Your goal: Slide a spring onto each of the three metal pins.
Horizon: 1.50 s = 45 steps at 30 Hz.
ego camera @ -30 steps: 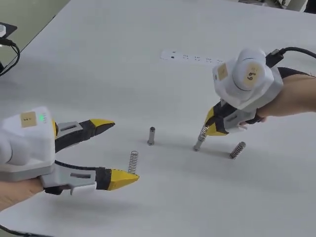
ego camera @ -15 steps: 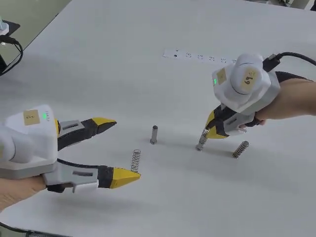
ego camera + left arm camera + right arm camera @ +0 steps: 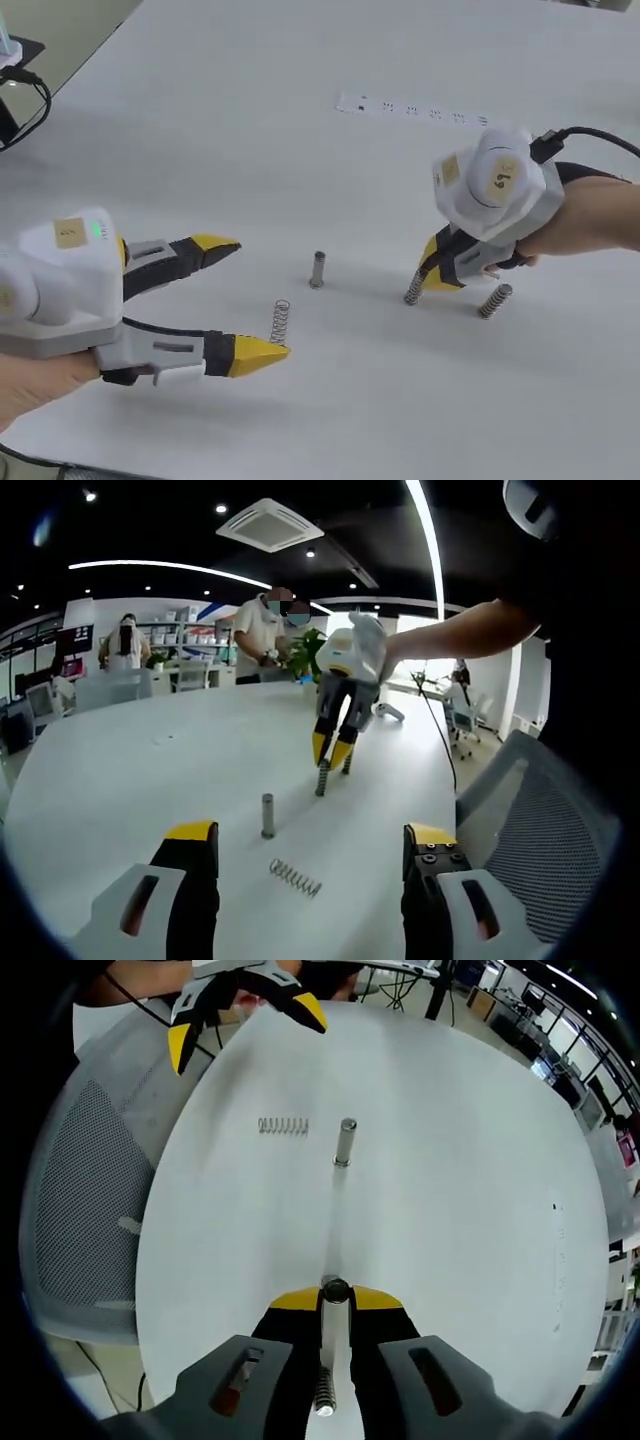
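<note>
My right gripper (image 3: 436, 276) is shut on a tilted metal pin with a spring (image 3: 415, 288) around it, its lower end on the white table (image 3: 230, 130). In the right gripper view the pin's round end (image 3: 336, 1288) shows between the closed jaws, with spring coils (image 3: 322, 1390) behind it. A second pin wearing a spring (image 3: 494, 300) leans just to its right. A bare pin (image 3: 318, 270) (image 3: 345, 1142) (image 3: 268, 815) stands upright mid-table. A loose spring (image 3: 280, 320) (image 3: 295, 877) (image 3: 283, 1125) lies between the tips of my open left gripper (image 3: 247, 298) (image 3: 310, 835).
A white power strip (image 3: 410, 110) lies far back on the table. A black cable (image 3: 25, 110) hangs at the left edge. In the left gripper view, mesh office chairs (image 3: 545, 810) stand by the table and people stand in the background.
The right gripper has sunk a little and the spring now reaches down the pin to the table. The left gripper has barely moved; the camera shifted.
</note>
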Tool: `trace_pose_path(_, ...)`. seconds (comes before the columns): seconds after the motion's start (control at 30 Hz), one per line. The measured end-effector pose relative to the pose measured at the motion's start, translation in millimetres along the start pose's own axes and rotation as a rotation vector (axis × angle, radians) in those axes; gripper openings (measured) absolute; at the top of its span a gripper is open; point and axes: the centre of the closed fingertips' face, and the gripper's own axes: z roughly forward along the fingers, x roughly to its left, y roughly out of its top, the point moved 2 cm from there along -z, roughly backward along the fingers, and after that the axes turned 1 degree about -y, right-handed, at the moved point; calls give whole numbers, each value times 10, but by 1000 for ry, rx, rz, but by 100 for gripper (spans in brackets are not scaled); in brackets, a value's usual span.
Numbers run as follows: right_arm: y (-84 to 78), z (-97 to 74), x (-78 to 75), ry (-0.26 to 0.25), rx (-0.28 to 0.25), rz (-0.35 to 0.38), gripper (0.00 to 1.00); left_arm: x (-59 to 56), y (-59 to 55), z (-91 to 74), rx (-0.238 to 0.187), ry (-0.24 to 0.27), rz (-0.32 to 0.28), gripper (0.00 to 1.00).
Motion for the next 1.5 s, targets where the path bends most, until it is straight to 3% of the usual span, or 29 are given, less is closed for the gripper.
trace_pose_path(0.37,6,38,-18,6,-10,6,7,1,-4,12,4,-2,0,71)
trace_pose_path(1.07,-48,66,4,13,25,-34,9,-11,10,12,-1,-8,-7,71)
trace_pose_path(1.5,-18,26,14,23,-15,24,15,-10,5,10,-4,-6,-18,70)
